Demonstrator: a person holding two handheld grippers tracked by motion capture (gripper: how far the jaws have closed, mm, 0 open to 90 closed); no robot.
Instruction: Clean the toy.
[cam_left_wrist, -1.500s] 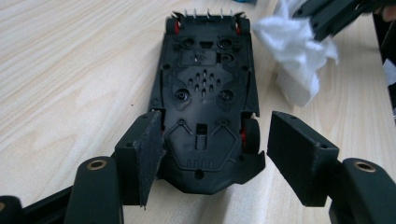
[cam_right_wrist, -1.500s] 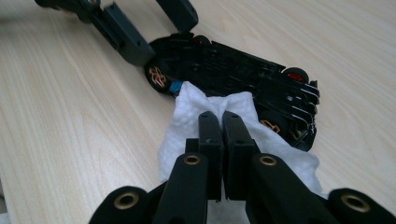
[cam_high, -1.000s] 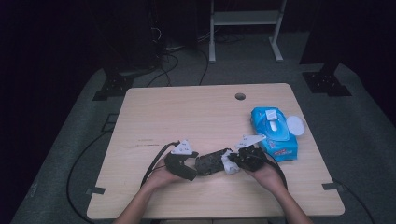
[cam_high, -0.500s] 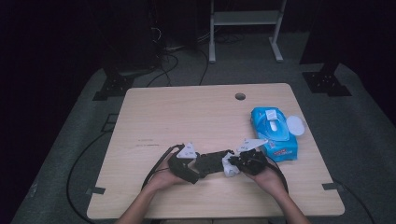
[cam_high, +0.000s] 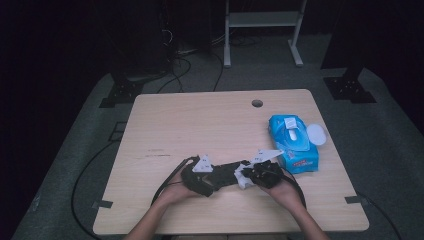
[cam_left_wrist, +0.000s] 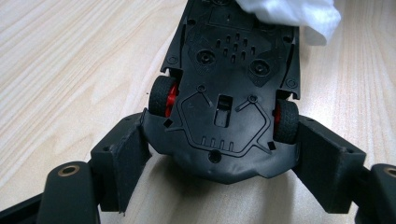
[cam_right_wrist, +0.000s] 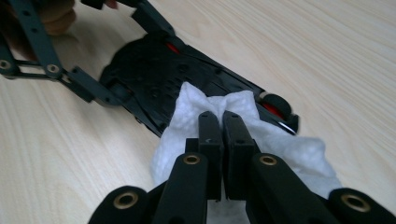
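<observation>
Black plastic fills the space between my two grippers: a toy car (cam_left_wrist: 224, 93) lies belly-up, low on the table (cam_high: 200, 120), its long axis running left to right between my hands.

On the left, my left gripper (cam_left_wrist: 219, 154) has its jaws around one end of the car, one against each flank beside the red-hubbed wheels (cam_left_wrist: 163, 95). They have just been closing in with the car between them, and the pads look to be touching the body, so I take it as a steadying hold.

At the middle, the underside faces up, screw wells and slots showing.

On the right, my right gripper (cam_right_wrist: 223, 135) has its jaws pinched together on a white wipe (cam_right_wrist: 243, 135), pressed onto the far end of the chassis. So the car lies straight ahead of the right gripper, toward the left hand, and any wiping stroke would run along that axis. Farther right sits a blue pack of wipes (cam_high: 294, 145).

Hidden from me: the car's top side, the chassis under the wipe, and, in the dim high view, exactly where jaw meets car.
</observation>
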